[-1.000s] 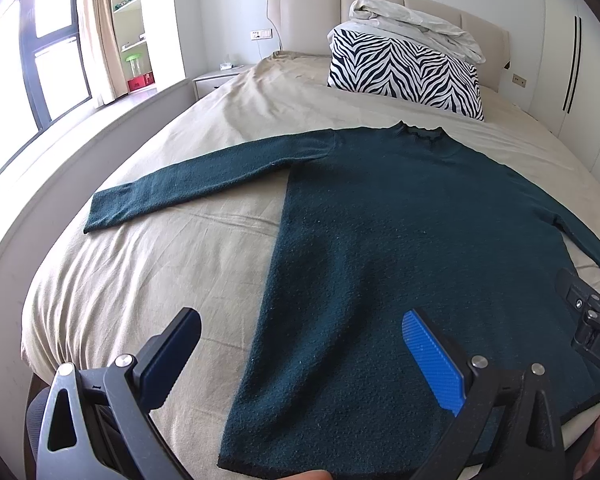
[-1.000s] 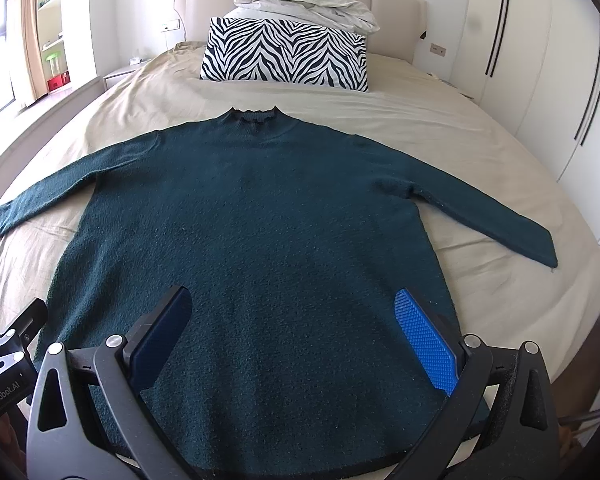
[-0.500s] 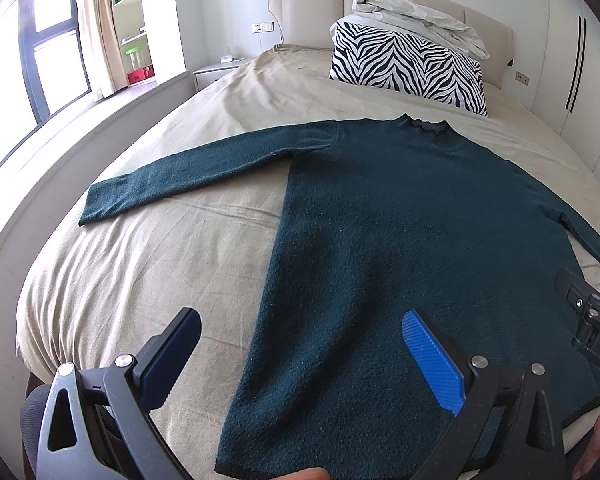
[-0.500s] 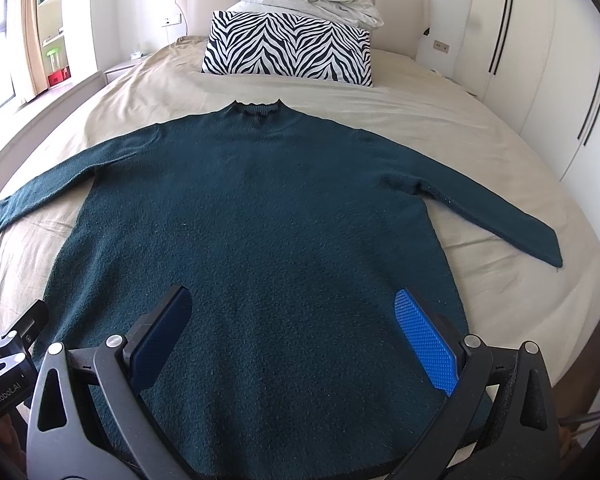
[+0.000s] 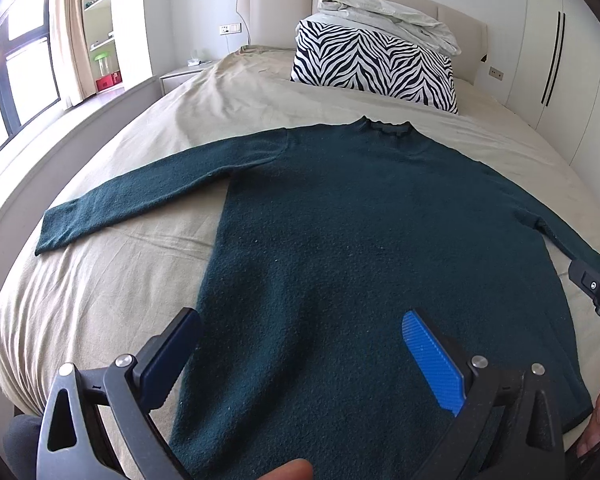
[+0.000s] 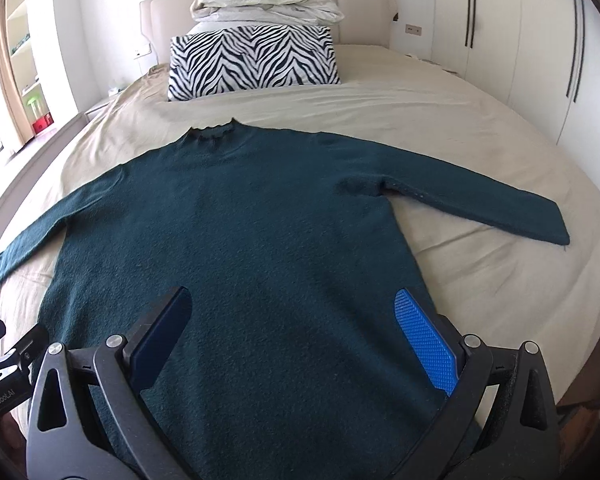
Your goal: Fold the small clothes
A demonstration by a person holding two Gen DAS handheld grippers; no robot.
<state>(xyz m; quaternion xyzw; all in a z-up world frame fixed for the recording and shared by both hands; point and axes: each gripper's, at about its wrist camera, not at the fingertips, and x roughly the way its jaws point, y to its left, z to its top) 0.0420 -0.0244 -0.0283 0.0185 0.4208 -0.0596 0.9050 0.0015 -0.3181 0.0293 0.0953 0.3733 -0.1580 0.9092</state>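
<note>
A dark teal long-sleeved sweater lies flat and face up on the beige bed sheet, both sleeves spread out to the sides and the collar toward the headboard. My left gripper hovers open above the sweater's lower left part, nothing between its blue pads. My right gripper is open too, above the lower right part of the body near the hem. Each gripper shows at the edge of the other's view.
A zebra-print pillow with a folded pale blanket on top sits at the headboard. A nightstand and a window stand on the left, wardrobe doors on the right. Bare sheet surrounds the sweater.
Both grippers have swung their view: the left one turned right toward the sweater's middle, the right one turned right toward the right sleeve. The sweater has not moved; both stay open.
</note>
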